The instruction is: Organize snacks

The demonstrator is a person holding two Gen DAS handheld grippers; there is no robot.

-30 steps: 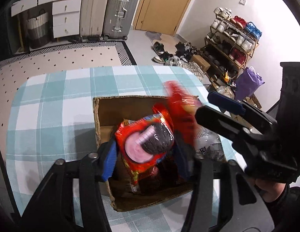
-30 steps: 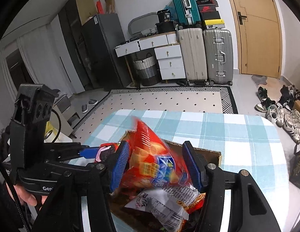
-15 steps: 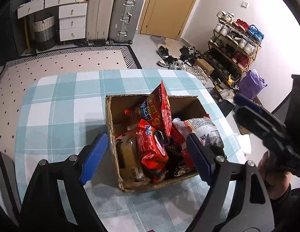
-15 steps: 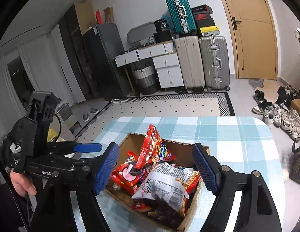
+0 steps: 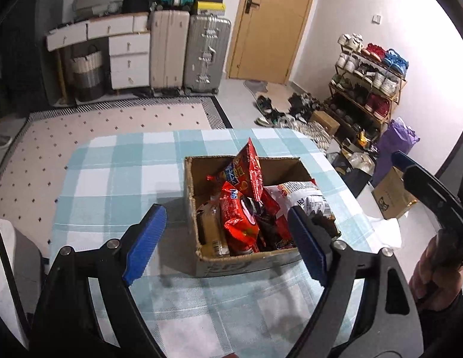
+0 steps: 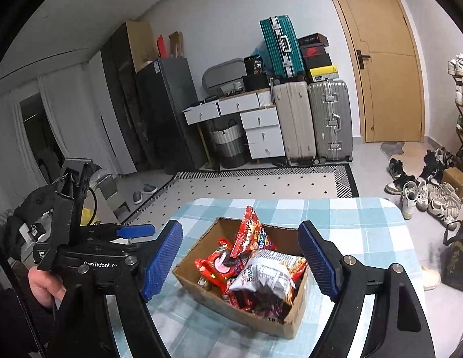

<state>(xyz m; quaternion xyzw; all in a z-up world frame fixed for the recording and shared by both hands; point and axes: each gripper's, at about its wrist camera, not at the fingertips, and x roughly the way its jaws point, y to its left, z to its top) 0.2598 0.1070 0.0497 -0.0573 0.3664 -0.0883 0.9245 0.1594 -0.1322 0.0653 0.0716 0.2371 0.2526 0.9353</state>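
Observation:
An open cardboard box [image 5: 249, 264] stands on the table with the teal checked cloth [image 5: 118, 173]. It holds several snack packs: a tall red bag [image 5: 246, 170] leaning upright at the back, a red cookie pack [image 5: 237, 217], a white and black bag [image 5: 309, 198] and a brown pack [image 5: 212, 232]. My left gripper [image 5: 227, 244] is open and empty, held back above the box's near side. My right gripper [image 6: 242, 261] is open and empty, above the same box [image 6: 279, 322]. The red bag [image 6: 251, 234] and white bag [image 6: 267, 274] show there too.
The right gripper's body [image 5: 431, 197] is at the right of the left view; the left one [image 6: 82, 247] is at the left of the right view. Suitcases [image 6: 315, 119], drawers [image 6: 261, 128], a door [image 6: 383, 59] and a shoe rack [image 5: 368, 80] stand beyond the table.
Both grippers opened, let go of the red cookie pack and the tall red bag into the box, and drew back up and away from it.

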